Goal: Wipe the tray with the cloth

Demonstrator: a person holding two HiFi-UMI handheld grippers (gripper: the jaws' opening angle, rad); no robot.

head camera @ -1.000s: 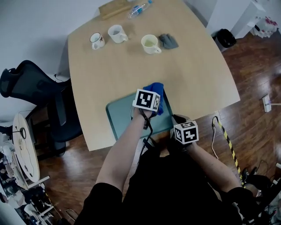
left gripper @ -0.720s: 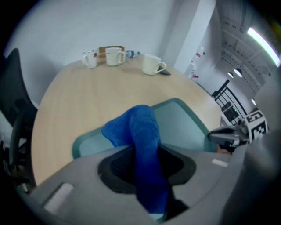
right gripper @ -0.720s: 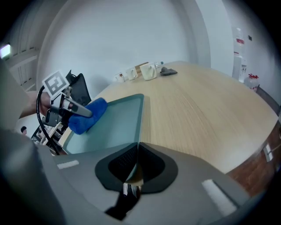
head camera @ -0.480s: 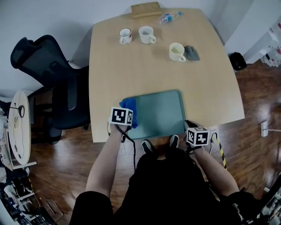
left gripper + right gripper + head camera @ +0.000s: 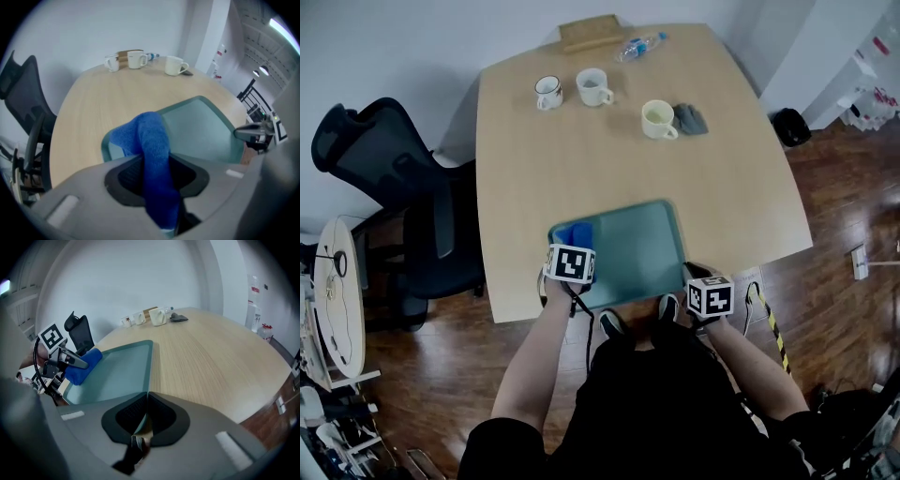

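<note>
A teal tray (image 5: 628, 248) lies at the near edge of the wooden table (image 5: 722, 187). My left gripper (image 5: 577, 248) is shut on a blue cloth (image 5: 572, 232), pressing it down on the tray's left end. In the left gripper view the blue cloth (image 5: 145, 133) runs up between the jaws of that gripper (image 5: 154, 157) and bunches on the tray (image 5: 201, 126). My right gripper (image 5: 690, 275) sits at the tray's near right corner. In the right gripper view its jaws (image 5: 147, 393) are closed on the tray's rim (image 5: 149, 366), and the cloth (image 5: 82, 364) shows at far left.
Three mugs (image 5: 548, 92) (image 5: 593, 86) (image 5: 658, 119), a grey rag (image 5: 690, 118), a water bottle (image 5: 639, 44) and a wooden block (image 5: 591, 33) stand at the table's far side. A black office chair (image 5: 384, 187) is at the left. The table's near edge runs under the tray.
My left gripper has carried the blue cloth across the tray from its right part to its left end. The right gripper has stayed at the tray's near right corner.
</note>
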